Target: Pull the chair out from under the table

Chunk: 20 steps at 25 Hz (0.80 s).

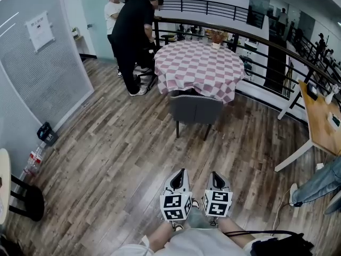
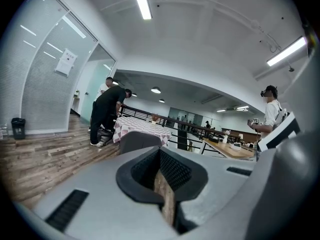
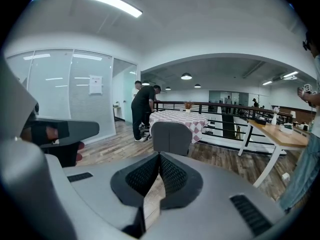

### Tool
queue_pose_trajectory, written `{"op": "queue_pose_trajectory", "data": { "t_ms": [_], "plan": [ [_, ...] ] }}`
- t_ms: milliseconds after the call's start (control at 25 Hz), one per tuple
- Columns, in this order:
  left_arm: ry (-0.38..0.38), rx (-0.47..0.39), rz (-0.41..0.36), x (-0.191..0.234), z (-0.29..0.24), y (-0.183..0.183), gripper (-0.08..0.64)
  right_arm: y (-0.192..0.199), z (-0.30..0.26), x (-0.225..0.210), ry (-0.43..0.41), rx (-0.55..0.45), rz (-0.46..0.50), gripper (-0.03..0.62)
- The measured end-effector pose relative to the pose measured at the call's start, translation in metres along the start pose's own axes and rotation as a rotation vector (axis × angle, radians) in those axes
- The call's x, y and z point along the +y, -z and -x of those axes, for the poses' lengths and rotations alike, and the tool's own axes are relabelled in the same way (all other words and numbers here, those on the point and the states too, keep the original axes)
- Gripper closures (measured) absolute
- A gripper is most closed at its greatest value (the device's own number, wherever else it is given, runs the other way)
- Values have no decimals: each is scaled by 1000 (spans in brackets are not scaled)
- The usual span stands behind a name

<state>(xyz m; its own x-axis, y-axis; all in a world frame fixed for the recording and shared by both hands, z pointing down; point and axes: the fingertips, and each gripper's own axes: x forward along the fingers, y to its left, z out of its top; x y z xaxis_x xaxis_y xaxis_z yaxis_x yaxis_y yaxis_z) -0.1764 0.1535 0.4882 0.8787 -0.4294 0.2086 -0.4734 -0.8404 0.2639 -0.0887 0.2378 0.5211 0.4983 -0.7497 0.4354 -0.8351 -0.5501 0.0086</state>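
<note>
While both grippers hang side by side low over the wooden floor (image 1: 106, 159), the grey chair (image 1: 195, 110) stands well ahead of them, pushed in at the near edge of the round desk (image 1: 200, 63). The chair's back faces the person, its top touching or just below the hanging hem of the desk's pink-and-white checked cloth, and its seat is tucked beneath. The left gripper (image 2: 160, 150) is closed, its ribbed pads meeting at the tips with nothing between them. The right gripper (image 3: 159, 155) is closed and empty as well. Both point toward the chair without reaching it. A person in black (image 1: 130, 31) bends over at the desk's far left side, beside the railing (image 1: 213, 7).
</note>
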Motion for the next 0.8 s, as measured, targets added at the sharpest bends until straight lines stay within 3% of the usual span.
{"op": "queue_pose_trajectory", "data": {
  "t_ms": [800],
  "plan": [
    [-44,40,-9,25,-130,-30,561,-56,-125,-42,-40,33,9,574]
  ]
}}
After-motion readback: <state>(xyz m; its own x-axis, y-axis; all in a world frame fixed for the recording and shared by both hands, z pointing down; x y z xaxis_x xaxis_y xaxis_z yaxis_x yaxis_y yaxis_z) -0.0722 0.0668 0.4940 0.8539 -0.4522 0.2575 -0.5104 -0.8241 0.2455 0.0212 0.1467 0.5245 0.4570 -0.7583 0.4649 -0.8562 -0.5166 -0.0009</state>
